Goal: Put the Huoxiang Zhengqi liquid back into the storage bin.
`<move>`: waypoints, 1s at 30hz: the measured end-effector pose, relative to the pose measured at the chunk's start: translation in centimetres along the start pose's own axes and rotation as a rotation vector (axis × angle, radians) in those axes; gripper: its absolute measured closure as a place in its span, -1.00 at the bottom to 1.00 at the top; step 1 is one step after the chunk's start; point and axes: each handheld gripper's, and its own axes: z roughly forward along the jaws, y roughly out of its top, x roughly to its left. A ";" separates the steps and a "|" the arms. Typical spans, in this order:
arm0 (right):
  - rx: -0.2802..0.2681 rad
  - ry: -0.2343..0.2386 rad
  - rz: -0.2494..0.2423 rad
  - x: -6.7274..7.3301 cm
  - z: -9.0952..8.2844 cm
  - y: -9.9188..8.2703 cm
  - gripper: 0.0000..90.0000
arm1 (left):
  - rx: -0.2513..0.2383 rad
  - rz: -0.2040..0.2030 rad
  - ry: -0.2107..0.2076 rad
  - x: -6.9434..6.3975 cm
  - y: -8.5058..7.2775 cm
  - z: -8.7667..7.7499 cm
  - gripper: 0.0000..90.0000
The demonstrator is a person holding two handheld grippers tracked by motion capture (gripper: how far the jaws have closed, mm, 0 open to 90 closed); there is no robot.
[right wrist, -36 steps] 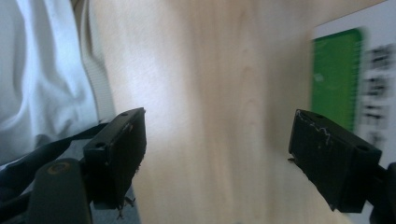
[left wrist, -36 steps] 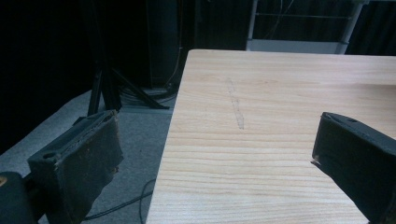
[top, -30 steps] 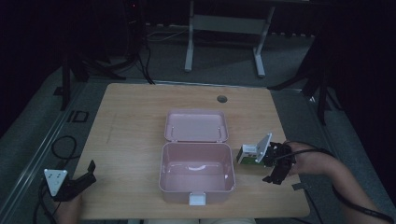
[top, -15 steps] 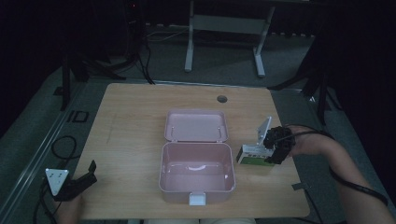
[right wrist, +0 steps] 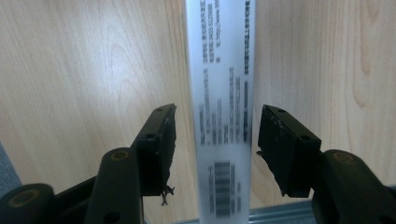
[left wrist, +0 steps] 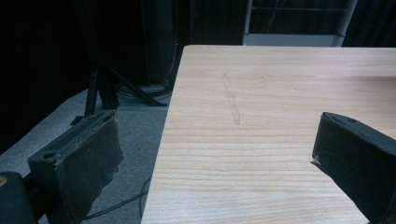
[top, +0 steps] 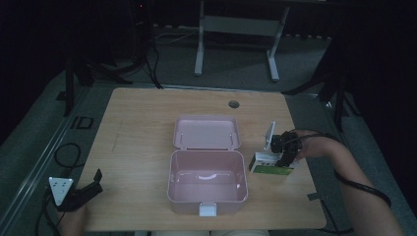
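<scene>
The table [top: 147,128] is showing pale wood with a smooth, matt grain. The pink box [top: 207,179] is looking like smooth plastic with a slight sheen, while the small carton [right wrist: 223,107] is showing printed white card between worn, matt black pads [right wrist: 161,140].

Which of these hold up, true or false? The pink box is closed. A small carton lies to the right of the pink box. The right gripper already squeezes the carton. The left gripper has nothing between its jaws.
1. The pink box is closed: false, its lid lies folded back.
2. A small carton lies right of the pink box: true.
3. The right gripper already squeezes the carton: false; its jaws have just been closing around it, but gaps remain on both sides.
4. The left gripper has nothing between its jaws: true, they stand open over bare table.
</scene>
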 end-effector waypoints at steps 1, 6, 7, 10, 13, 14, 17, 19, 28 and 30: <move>-0.001 0.002 0.003 -0.1 0.2 0.1 0.03 | 0.001 0.001 0.000 0.0 0.0 0.0 -0.96; 0.004 0.024 0.001 -0.3 1.1 0.4 0.11 | 0.005 0.007 -0.001 -0.1 0.0 0.0 -0.96; 0.009 0.026 -0.002 -0.4 1.3 0.5 0.15 | 0.006 0.006 -0.002 -0.1 0.0 0.0 -0.96; 0.020 0.033 -0.003 -0.6 1.7 0.5 0.21 | 0.006 0.005 -0.003 0.0 0.0 0.0 -0.96; 0.023 0.040 -0.004 -0.6 2.3 0.5 0.23 | 0.009 0.005 -0.005 -0.1 0.0 0.1 -0.96; 0.019 0.050 -0.006 -0.6 2.5 0.5 0.24 | 0.009 0.005 -0.006 0.0 0.0 0.1 -0.96; 0.023 0.040 -0.016 -0.5 2.8 0.5 0.32 | 0.010 0.004 -0.006 0.0 0.0 0.1 -0.96; 0.029 0.038 -0.022 -0.5 2.8 0.6 0.33 | 0.010 0.007 -0.003 -0.1 0.0 0.1 -0.96; 0.069 0.045 -0.048 -0.3 2.7 1.0 0.37 | 0.011 0.007 -0.005 -0.1 0.0 0.1 -0.96; 0.073 0.056 -0.044 -0.3 2.5 1.1 0.37 | 0.010 0.007 -0.004 -0.1 0.0 0.1 -0.96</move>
